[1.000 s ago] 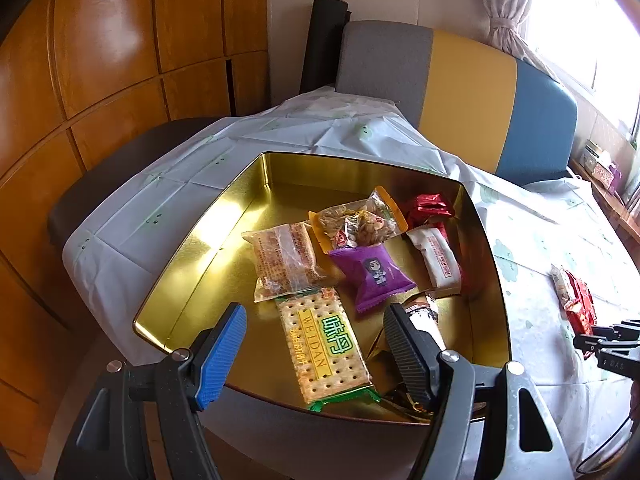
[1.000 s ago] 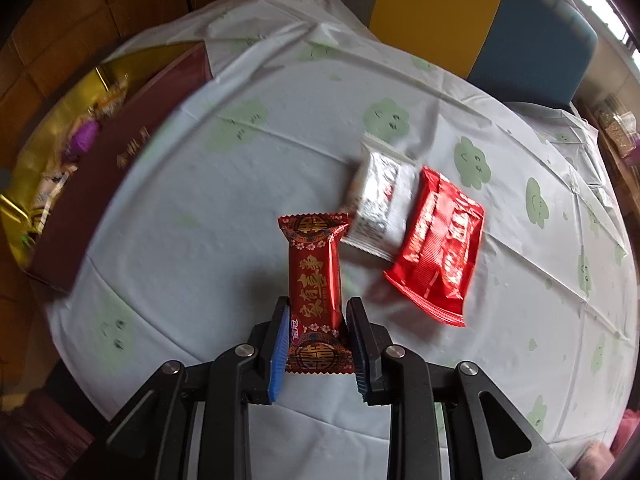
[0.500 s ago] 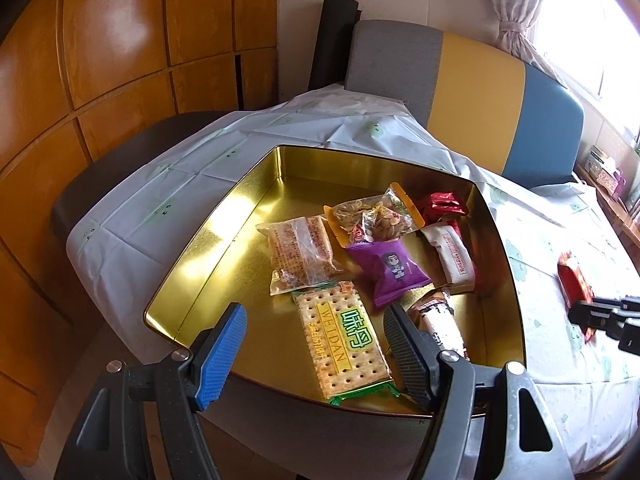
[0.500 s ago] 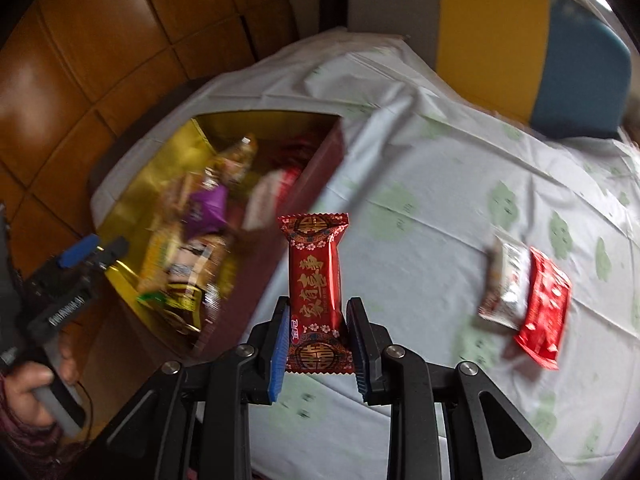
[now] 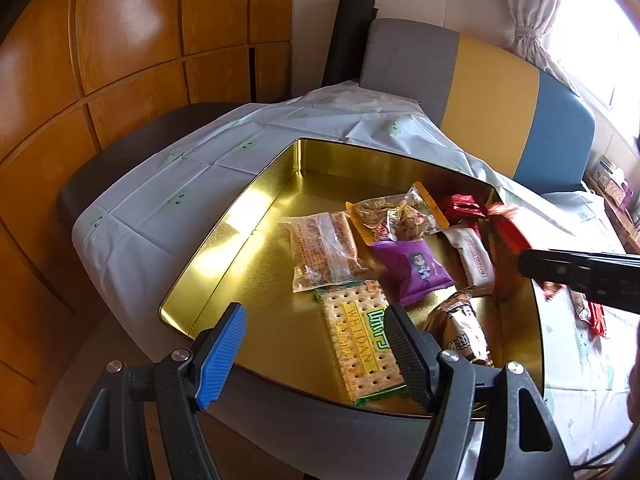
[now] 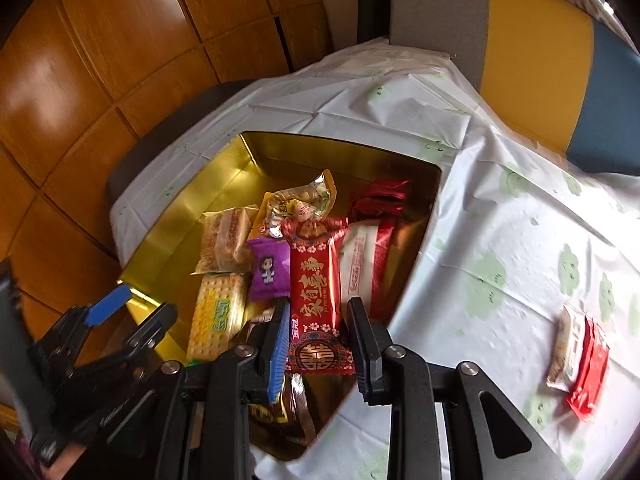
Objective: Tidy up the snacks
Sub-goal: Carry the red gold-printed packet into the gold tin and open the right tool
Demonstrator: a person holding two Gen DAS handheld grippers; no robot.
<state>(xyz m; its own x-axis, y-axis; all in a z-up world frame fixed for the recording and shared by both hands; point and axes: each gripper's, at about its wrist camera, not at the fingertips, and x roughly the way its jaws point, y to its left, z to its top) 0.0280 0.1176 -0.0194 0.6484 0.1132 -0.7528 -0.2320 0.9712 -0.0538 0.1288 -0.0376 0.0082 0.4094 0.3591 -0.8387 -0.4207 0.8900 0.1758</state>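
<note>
Red snack [image 6: 315,292] pinched btwn right gripper [image 6: 318,344] fingers, above gold tin [image 6: 168,232].

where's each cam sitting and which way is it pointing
Left wrist: on the left claw, open, looking down into the gold tin; right claw's black tip at right.
Right wrist: on the right claw, shut on a red packet above the tin; left claw at lower left.
Shared: tin, purple packet.

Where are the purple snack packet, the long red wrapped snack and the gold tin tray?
purple snack packet [image 5: 416,270], left wrist view, middle of its printed face.
long red wrapped snack [image 6: 316,280], right wrist view, middle of its wrapper above the right tool.
gold tin tray [image 5: 244,240], left wrist view, bare floor.
</note>
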